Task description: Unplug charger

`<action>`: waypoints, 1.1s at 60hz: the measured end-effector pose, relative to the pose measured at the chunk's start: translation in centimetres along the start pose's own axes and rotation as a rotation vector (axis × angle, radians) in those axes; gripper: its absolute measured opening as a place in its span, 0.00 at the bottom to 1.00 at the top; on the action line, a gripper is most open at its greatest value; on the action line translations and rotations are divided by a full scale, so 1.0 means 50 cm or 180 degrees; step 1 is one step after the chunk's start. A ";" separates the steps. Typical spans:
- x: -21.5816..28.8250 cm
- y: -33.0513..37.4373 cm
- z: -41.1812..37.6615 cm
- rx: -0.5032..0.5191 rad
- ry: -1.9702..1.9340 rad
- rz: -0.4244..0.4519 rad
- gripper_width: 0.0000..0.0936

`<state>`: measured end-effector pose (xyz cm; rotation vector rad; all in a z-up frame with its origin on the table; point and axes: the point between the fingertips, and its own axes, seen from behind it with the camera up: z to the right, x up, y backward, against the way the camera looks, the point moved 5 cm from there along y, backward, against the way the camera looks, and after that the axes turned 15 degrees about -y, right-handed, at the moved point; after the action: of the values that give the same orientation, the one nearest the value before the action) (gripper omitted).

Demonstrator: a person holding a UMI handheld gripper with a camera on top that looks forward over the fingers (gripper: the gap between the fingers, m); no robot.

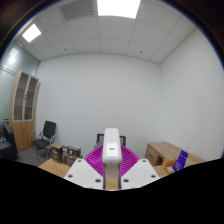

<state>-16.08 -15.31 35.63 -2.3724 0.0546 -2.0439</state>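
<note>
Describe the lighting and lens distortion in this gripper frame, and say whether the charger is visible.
Gripper view: two ceiling light panels glow bright and washed out, lighting the room evenly; strong fisheye bending curves the walls and ceiling grid. A white block stands between the pink-padded fingers of the claw; whether it is the charger, I cannot tell. The desk beyond looks small and soft.

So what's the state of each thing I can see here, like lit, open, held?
Gripper: shut on the white charger, both fingers pressing its sides.
White charger: held upright between the fingers, raised in the air, no socket touching it.
Ceiling light: lit.
Office chair: unoccupied, by the wall.
Shelf unit: open-fronted; its contents cannot be made out.
</note>
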 end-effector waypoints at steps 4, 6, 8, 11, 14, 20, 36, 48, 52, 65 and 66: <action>-0.005 -0.001 0.067 -0.0129 -0.0060 -0.0097 0.17; -0.031 -0.001 0.108 -0.0219 -0.0090 -0.0218 0.17; -0.064 0.000 0.149 -0.0311 -0.0145 -0.0359 0.17; -0.136 0.019 0.209 -0.0440 -0.0268 -0.0541 0.17; -0.198 0.019 0.271 -0.0542 -0.0367 -0.0810 0.18; -0.333 0.038 0.377 -0.0670 -0.0522 -0.1222 0.18; -0.551 0.076 0.536 -0.0652 -0.1198 -0.1913 0.23; -0.545 0.084 0.598 -0.0609 -0.1264 -0.1964 0.60; -0.550 0.093 0.621 -0.0679 -0.1254 -0.2034 0.78; -0.495 0.126 0.657 -0.0906 -0.0644 -0.2084 0.92; -0.481 0.128 0.664 -0.0891 -0.0588 -0.2094 0.92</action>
<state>13.06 -21.45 6.75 -3.0541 -0.5478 -2.1351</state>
